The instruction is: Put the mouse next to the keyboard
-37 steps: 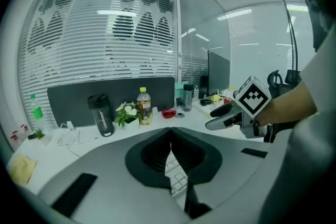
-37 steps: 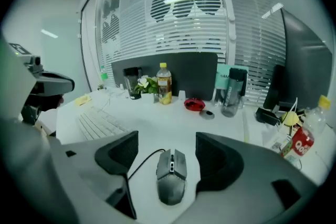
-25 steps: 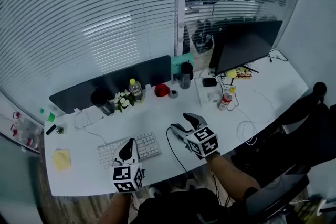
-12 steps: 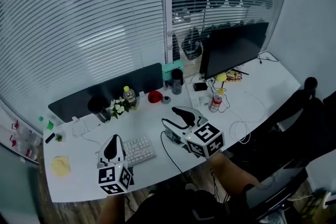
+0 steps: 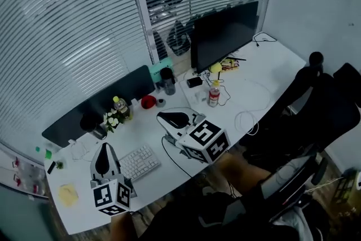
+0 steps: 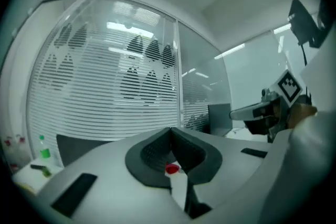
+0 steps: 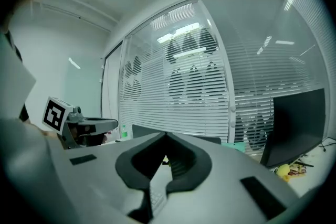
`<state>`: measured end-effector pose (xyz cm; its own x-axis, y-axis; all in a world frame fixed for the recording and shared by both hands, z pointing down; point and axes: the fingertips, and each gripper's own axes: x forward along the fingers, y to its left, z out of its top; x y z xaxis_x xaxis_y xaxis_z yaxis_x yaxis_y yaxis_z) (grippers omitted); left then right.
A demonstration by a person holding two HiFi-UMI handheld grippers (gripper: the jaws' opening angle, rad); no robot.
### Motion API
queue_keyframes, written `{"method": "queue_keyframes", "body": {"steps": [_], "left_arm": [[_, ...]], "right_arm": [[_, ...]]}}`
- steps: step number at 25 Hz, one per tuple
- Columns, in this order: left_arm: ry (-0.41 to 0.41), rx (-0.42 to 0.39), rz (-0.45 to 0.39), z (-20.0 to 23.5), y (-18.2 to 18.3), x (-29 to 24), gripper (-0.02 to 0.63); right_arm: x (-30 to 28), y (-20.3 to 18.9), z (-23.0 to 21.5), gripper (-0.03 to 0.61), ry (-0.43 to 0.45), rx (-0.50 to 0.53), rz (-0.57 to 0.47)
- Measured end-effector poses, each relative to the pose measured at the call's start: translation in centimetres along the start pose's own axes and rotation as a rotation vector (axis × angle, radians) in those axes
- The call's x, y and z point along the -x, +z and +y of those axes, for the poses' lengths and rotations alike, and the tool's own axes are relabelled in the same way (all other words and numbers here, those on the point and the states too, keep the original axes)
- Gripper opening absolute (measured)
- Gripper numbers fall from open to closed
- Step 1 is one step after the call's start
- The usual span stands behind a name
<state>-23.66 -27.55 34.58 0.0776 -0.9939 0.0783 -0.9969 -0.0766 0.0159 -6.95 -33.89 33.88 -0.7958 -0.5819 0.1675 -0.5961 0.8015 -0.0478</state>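
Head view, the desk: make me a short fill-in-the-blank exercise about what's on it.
The keyboard is ___ in colour.
The bottle beside the flowers has a ___ cap.
The small bowl to the right of that bottle is ___.
Missing words: white, yellow, red.

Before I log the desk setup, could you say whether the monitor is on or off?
It looks off: the monitor shows a black screen in the head view and the right gripper view, with no lit image.
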Motion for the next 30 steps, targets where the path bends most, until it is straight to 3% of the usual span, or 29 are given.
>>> {"method": "queue_keyframes", "body": {"steps": [2,10,17,23,27,30], "left_arm": [[0.023,-0.033,0.023,0.3,0.1,0.0,0.029],[-0.023,0.028,0.062,0.9,0.4,0.2,0.029],[0.044,-0.042,0.037,1.4,0.4,0.5,0.029],[0.024,0.028,0.056,1.5,0.1,0.8,0.029],[-0.002,0.029,0.067,1.1,0.1,0.5,0.029],[0.024,0.012,0.063,1.4,0.3,0.3,0.029]], "right_arm": [[0.3,0.5,0.1,0.002,0.006,-0.001,-0.011],[0.6,2.2,0.4,0.0,0.0,0.011,-0.046],[0.5,2.1,-0.4,-0.002,-0.054,0.037,-0.04],[0.1,1.8,-0.4,-0.002,-0.032,0.043,-0.016],[0.2,1.7,-0.5,-0.002,-0.034,0.037,-0.013],[0.1,1.8,-0.6,-0.002,-0.044,0.048,-0.009]]}}
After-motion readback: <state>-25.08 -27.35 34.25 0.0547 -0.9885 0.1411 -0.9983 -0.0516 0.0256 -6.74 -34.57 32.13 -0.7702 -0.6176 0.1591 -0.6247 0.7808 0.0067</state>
